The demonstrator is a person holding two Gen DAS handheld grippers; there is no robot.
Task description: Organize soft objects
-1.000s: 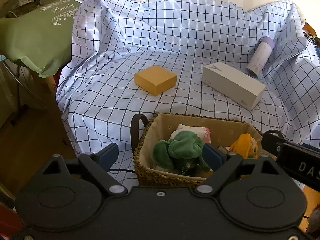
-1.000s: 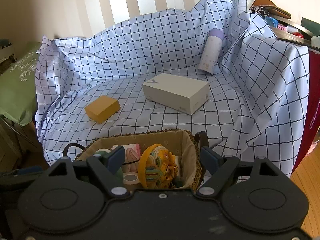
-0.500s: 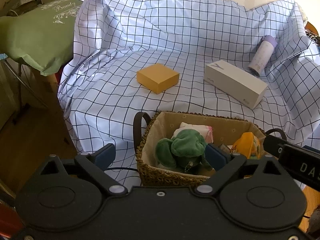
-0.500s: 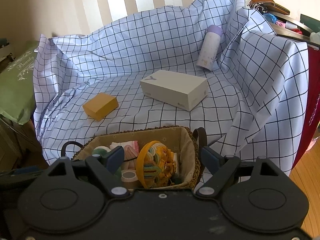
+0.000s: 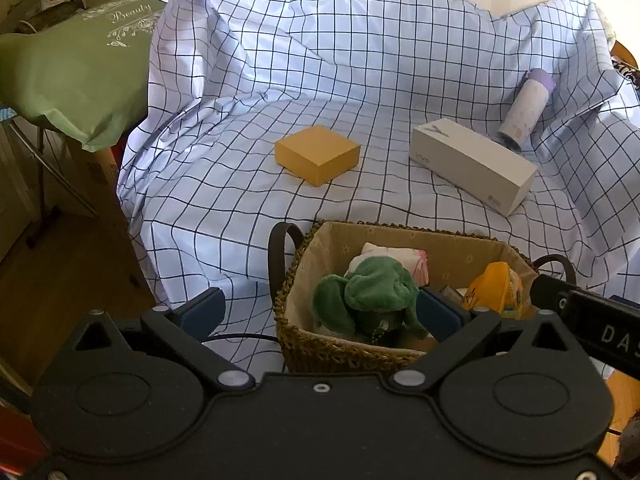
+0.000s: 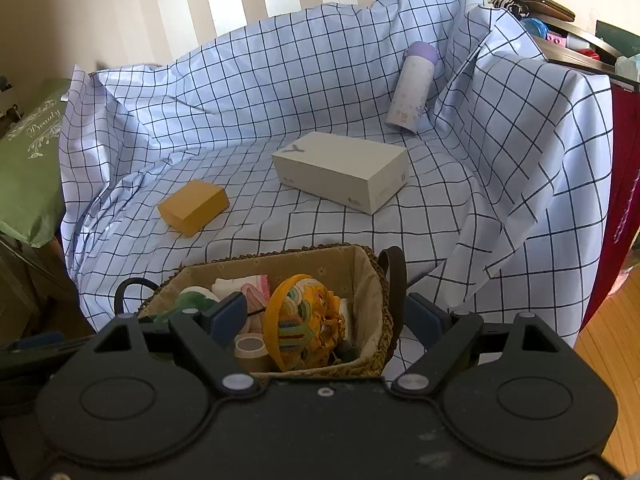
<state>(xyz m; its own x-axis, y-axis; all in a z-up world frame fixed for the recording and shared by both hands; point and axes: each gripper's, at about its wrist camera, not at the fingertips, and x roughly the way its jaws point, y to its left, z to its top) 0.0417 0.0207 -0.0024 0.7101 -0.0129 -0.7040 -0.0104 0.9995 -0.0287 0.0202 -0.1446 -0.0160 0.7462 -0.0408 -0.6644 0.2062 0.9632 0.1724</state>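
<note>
Both grippers hover at the near edge of the bed, over the wicker basket (image 5: 344,350). Left gripper (image 5: 318,312): jaws wide apart, holding nothing; the near-left basket corner and the green plush toy (image 5: 368,292) sit between its fingers in view, but contact cannot be confirmed. Right gripper (image 6: 326,316): jaws also apart and empty, framing the yellow patterned fabric pouch (image 6: 306,322).

Soft items all lie inside the basket: green plush at left, folded white-and-pink cloth (image 5: 400,254) just behind it, yellow pouch at right. A tape roll (image 6: 250,346) sits low beside the pouch and is not soft.

Risks, near first:
- Basket sits at the very near edge of the checked sheet (image 5: 360,100). A push or a snag on its dark strap handle (image 6: 394,276) could tip it off the bed.
- Both grippers crowd one small basket; the right one's body already shows at the right edge of the left view, so a collision is likely if both reach in together.
- Plush will compress and may slip from a shallow pinch, or drag the cloth out with it.
- Closing on the pouch could catch the tape roll instead.

Farther: mustard box (image 5: 318,156) centre-left, white vivo phone box (image 5: 472,170) centre-right, lavender-capped bottle (image 6: 412,92) lying against the far-right fold. All hard. The sheet is loose and wrinkled, so anything set down there may roll or slide, and the bottle could shift if the sheet is tugged.
</note>
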